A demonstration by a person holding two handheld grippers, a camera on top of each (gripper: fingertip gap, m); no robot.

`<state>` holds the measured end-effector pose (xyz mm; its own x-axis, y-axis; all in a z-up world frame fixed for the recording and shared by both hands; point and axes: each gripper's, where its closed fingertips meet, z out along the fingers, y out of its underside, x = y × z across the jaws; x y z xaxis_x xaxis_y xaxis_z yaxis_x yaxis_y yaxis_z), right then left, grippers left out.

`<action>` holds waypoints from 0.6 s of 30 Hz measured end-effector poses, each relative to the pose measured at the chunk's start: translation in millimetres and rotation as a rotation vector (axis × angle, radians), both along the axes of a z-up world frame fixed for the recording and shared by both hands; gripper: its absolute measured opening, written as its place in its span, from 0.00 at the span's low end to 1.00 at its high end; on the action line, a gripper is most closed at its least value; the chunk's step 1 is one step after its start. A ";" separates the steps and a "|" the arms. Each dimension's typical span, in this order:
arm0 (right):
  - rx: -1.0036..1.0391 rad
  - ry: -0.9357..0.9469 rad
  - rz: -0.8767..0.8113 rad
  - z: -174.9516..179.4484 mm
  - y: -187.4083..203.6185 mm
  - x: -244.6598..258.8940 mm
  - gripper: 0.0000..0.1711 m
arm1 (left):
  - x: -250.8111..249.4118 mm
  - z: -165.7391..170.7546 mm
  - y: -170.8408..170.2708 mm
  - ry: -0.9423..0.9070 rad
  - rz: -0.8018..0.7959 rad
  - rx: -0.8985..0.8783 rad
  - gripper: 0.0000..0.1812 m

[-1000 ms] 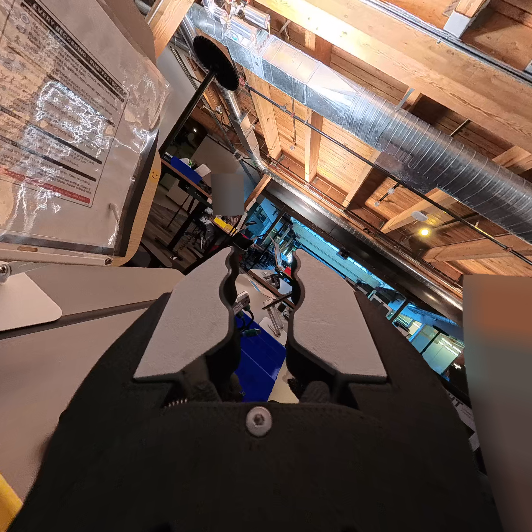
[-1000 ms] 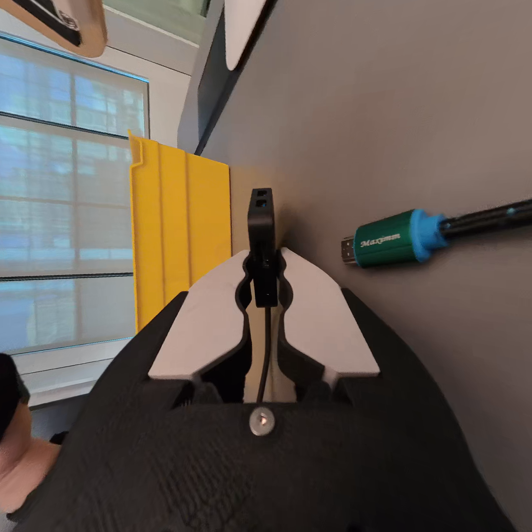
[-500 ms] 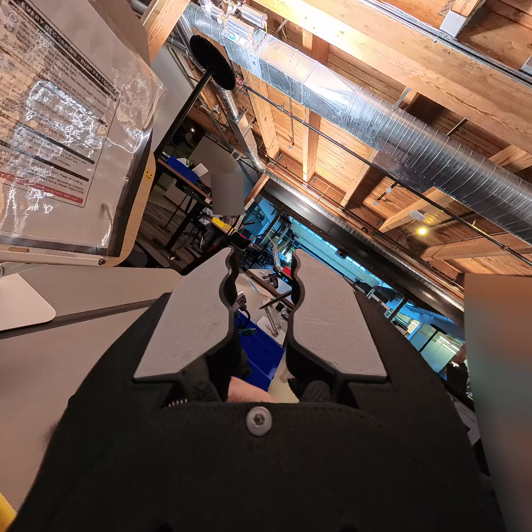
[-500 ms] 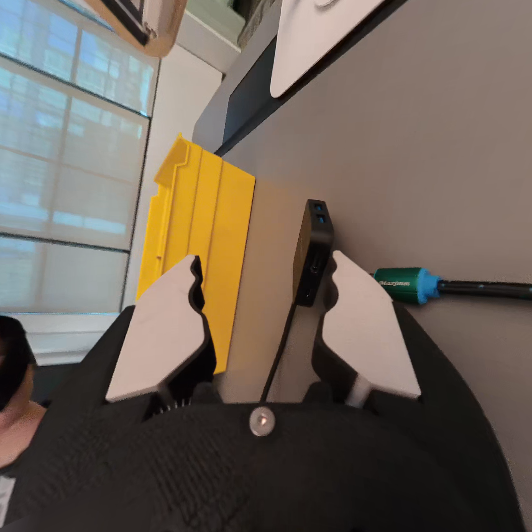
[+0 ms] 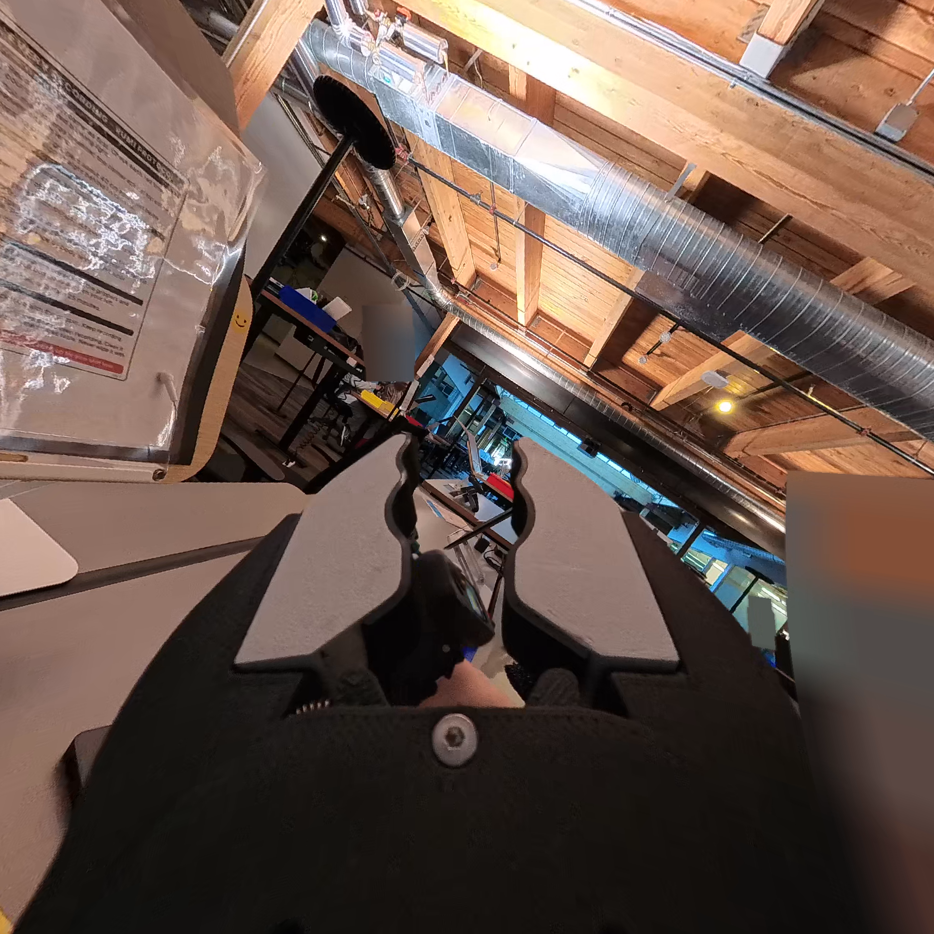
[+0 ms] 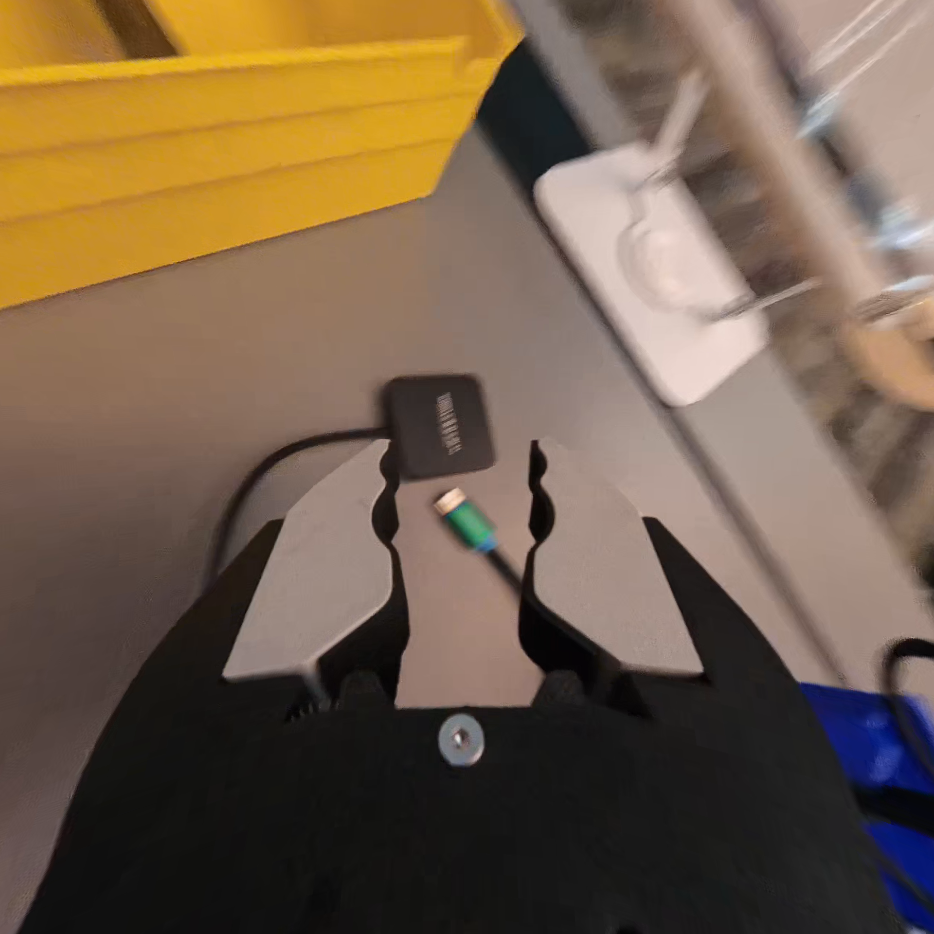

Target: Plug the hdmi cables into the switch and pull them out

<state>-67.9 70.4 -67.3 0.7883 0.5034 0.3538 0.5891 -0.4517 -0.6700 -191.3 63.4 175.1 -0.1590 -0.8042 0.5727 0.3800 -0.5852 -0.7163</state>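
Observation:
The black switch (image 6: 438,427) lies flat on the grey table (image 6: 151,455), its thin black cable curling off to the left. The green HDMI plug (image 6: 465,525) with a blue collar lies unplugged just short of the switch, metal tip pointing at it. My right gripper (image 6: 460,445) is open and empty, hovering above both, and the plug shows between its fingers. This view is motion-blurred. My left gripper (image 5: 462,455) is open and empty, tilted up toward the ceiling. Neither the switch nor the plug shows in the left wrist view.
A yellow bin (image 6: 227,151) stands beyond the switch. A white stand base (image 6: 652,273) holding a sheet in clear plastic (image 5: 91,252) stands to the right, and a blue bin (image 6: 869,748) is at the near right. A black device (image 5: 445,606) and a hand (image 5: 465,687) show below the left fingers. The black switch (image 6: 438,427) is about 8 cm from my right fingertips and 35 cm from my left.
My right gripper opened and let go of the switch, then pulled back and swung round; the switch now lies flat. The left gripper barely moved; a black device and a hand came into view under it.

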 end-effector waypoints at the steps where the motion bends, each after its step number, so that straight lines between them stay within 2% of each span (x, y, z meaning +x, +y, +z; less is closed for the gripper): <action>1: -0.133 0.062 -0.004 -8.9 -12.0 -5.3 0.34 | -1.9 1.0 0.5 -0.006 0.002 0.000 0.18; 4: -0.419 0.195 0.039 -31.3 -44.4 -21.5 0.30 | -6.6 2.7 1.7 -0.015 0.009 -0.001 0.18; 8: -0.567 0.027 0.000 -66.5 -63.5 -8.4 0.27 | -11.5 5.7 0.9 -0.029 0.006 -0.001 0.18; 10: -0.630 0.010 0.020 -79.6 -71.7 -12.0 0.26 | -14.2 7.1 0.7 -0.032 0.010 0.002 0.18; 12: -0.665 -0.034 0.013 -89.6 -75.0 -7.5 0.22 | -17.6 9.1 0.4 -0.040 0.011 0.004 0.18; 14: -0.666 -0.070 0.013 -92.3 -74.9 -2.8 0.11 | -21.1 9.8 1.7 -0.038 0.018 0.005 0.18; 18: -0.599 -0.138 -0.011 -83.9 -65.4 11.3 0.08 | -27.8 9.5 6.2 -0.030 0.043 0.010 0.19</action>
<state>-56.7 5.0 -151.2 0.7614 0.6387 0.1110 0.6458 -0.7325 -0.2154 -219.1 69.7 184.6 -0.1411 -0.8161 0.5604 0.4257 -0.5610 -0.7099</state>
